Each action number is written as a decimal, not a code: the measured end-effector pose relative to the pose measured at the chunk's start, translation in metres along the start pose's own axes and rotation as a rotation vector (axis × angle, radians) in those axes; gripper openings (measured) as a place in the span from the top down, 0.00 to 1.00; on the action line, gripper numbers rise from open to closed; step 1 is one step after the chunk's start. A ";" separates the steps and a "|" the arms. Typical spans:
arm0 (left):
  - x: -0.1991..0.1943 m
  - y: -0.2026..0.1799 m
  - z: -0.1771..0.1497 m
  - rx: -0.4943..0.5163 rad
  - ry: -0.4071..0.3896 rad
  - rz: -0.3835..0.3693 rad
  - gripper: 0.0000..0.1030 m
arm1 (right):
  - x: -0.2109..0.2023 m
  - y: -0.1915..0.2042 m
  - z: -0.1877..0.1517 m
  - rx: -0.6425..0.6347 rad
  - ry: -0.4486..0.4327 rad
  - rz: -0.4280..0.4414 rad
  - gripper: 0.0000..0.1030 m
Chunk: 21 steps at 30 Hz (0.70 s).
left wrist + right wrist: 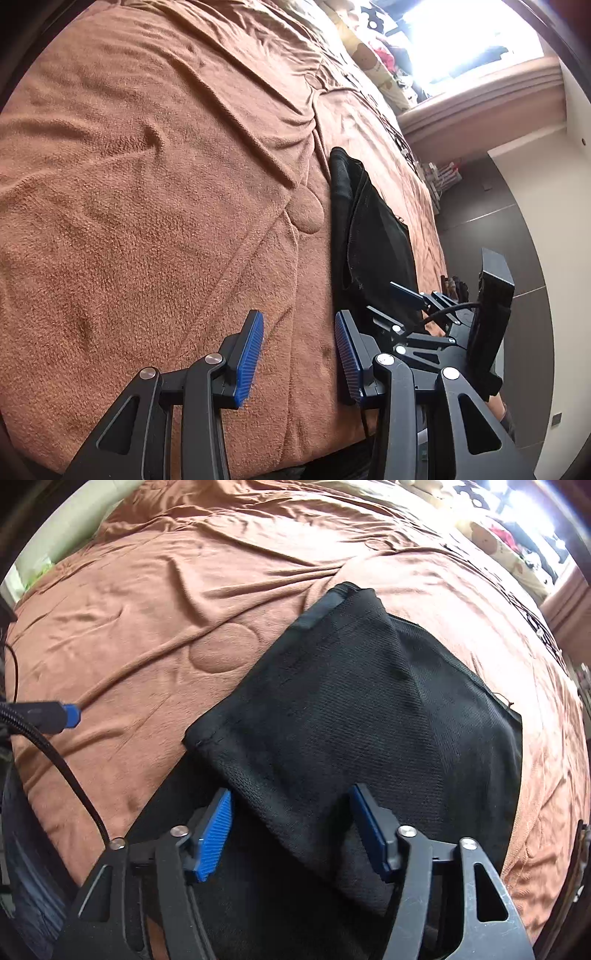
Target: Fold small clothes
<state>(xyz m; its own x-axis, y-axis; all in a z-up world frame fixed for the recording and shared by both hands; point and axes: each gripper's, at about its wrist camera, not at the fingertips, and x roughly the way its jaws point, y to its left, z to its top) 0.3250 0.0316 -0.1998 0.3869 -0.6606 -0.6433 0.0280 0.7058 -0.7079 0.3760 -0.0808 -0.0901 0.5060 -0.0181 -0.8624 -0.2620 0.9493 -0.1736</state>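
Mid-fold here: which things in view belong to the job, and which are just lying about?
Job:
black garment
left gripper, open over the blanket
right gripper, open over the garment
brown blanket, the folding surface

Lying about:
patterned pillow
clutter by the window

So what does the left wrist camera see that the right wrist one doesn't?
Only the left wrist view shows the right gripper from the side, the dark floor and the bright window.

Only the right wrist view shows the black garment's top face, with one layer lying over another, and a blue-tipped cable plug.

Both show the garment on the brown blanket, and open blue-padded jaws: the left gripper is over bare blanket.
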 end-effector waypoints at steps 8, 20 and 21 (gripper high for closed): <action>0.011 -0.004 0.007 0.003 0.031 0.029 0.59 | 0.011 -0.027 0.013 0.065 0.011 0.016 0.88; 0.032 -0.022 0.022 0.018 0.051 0.056 0.59 | 0.002 -0.058 0.012 0.138 -0.047 0.058 0.96; 0.034 -0.024 0.023 0.022 0.055 0.059 0.59 | 0.000 -0.064 0.012 0.148 -0.055 0.057 0.96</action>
<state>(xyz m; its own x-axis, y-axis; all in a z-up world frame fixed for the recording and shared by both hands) 0.3587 -0.0020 -0.1981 0.3372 -0.6303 -0.6993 0.0271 0.7490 -0.6621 0.4022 -0.1380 -0.0732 0.5389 0.0503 -0.8409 -0.1696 0.9843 -0.0498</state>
